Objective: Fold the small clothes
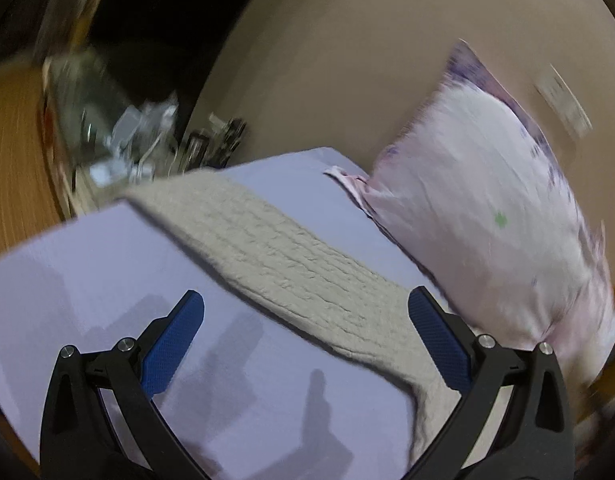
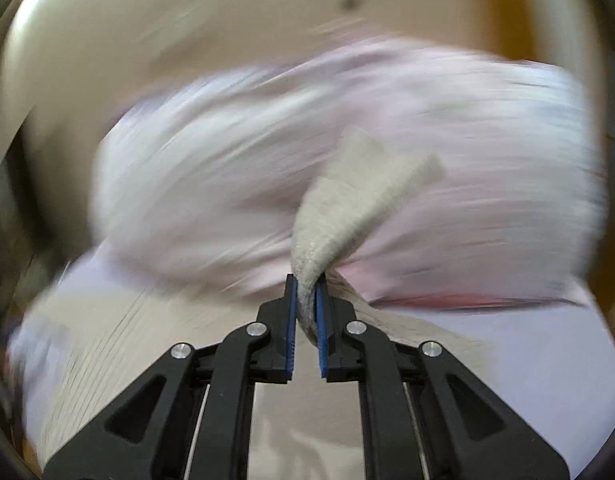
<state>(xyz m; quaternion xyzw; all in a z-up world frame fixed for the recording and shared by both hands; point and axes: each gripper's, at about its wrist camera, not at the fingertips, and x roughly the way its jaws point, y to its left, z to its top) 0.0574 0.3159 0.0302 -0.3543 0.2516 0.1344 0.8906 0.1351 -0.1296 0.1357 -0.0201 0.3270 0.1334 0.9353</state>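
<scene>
A beige knitted garment [image 1: 291, 264] lies stretched across the lavender bed sheet [image 1: 87, 280] in the left wrist view. My left gripper [image 1: 306, 300] is open and empty, its blue pads [image 1: 175, 340] spread wide just above the garment's near edge. In the right wrist view my right gripper [image 2: 306, 284] is shut on a bunched corner of the same beige garment [image 2: 347, 208], which stands up between the blue pads. The rest of the cloth [image 2: 119, 344] trails down to the left. That view is blurred by motion.
A pale pink pillow [image 1: 487, 208] leans against the beige wall at the bed's far side and fills the right wrist view [image 2: 227, 160]. Cluttered items [image 1: 147, 140] and a wooden surface [image 1: 11, 160] lie beyond the bed's left edge.
</scene>
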